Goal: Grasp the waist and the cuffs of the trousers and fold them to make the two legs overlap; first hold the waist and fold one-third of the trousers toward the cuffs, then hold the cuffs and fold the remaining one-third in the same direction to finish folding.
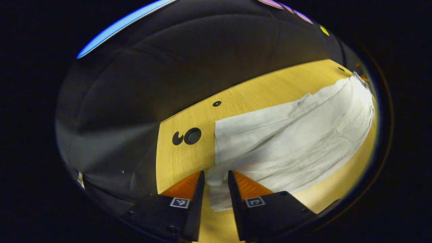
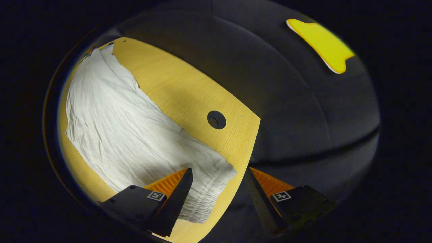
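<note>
Left gripper view shows the white trousers [image 1: 290, 141] lying flat on the yellow table [image 1: 182, 162], with the straight cuff end [image 1: 219, 158] nearest the left gripper [image 1: 216, 184]. Its two fingers sit close on each side of a small lump of cuff cloth, but I cannot tell if they are squeezing it yet. In the right gripper view, the wrinkly waist [image 2: 209, 189] of the trousers lies at the table's near edge, close to a round hole [image 2: 216, 119] in the table. The right gripper [image 2: 219, 182] is wide apart and holds nothing. One finger is over the waist and the other hangs past the table edge. I think it should move onto the waist, pinch all the layers, then both lift together so the legs stack neatly.
</note>
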The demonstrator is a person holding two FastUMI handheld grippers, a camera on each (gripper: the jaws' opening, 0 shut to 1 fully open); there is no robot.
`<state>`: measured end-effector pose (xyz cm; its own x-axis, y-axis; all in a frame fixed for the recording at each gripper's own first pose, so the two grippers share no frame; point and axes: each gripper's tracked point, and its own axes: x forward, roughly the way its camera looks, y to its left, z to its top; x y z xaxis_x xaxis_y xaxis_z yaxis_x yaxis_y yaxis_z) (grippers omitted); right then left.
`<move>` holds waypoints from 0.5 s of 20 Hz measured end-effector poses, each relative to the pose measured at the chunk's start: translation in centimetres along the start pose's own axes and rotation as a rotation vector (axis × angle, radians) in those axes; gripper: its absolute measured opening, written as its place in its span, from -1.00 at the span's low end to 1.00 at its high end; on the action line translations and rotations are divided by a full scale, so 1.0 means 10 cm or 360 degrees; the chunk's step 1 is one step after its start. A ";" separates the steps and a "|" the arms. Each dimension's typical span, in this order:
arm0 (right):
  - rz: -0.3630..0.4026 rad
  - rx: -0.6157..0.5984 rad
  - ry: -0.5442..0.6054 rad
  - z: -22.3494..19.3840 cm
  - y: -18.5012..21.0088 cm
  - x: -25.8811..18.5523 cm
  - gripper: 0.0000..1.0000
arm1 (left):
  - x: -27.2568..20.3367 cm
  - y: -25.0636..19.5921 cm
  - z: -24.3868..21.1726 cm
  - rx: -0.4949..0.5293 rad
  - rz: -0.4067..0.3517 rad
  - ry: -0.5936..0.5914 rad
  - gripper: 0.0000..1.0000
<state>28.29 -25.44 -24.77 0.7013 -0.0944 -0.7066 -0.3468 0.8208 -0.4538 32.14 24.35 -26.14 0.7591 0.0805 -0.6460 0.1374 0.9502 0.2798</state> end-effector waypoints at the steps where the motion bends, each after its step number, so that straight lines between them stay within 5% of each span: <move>1: -0.0005 0.0067 -0.0025 0.02 0.01 -0.08 0.96 | -0.10 0.02 -0.02 -0.0087 0.0006 -0.0022 0.14; 3: -0.0012 0.0193 -0.0074 0.05 0.01 -0.29 0.96 | -0.30 0.02 -0.10 -0.0259 0.0024 -0.0066 0.56; 9: 0.0020 0.0702 -0.0220 0.10 0.10 -0.87 0.96 | -1.28 -0.06 -0.20 -0.0688 0.0024 -0.0247 0.67; 10: 0.0019 0.0789 -0.0238 0.08 0.11 -0.94 0.95 | -1.47 -0.08 -0.21 -0.0709 0.0028 -0.0270 0.82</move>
<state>21.86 -23.15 -18.22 0.7932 -0.0315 -0.6081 -0.0440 0.9931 -0.1089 19.49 22.99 -18.33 0.8573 0.0826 -0.5082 -0.1343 0.9887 -0.0659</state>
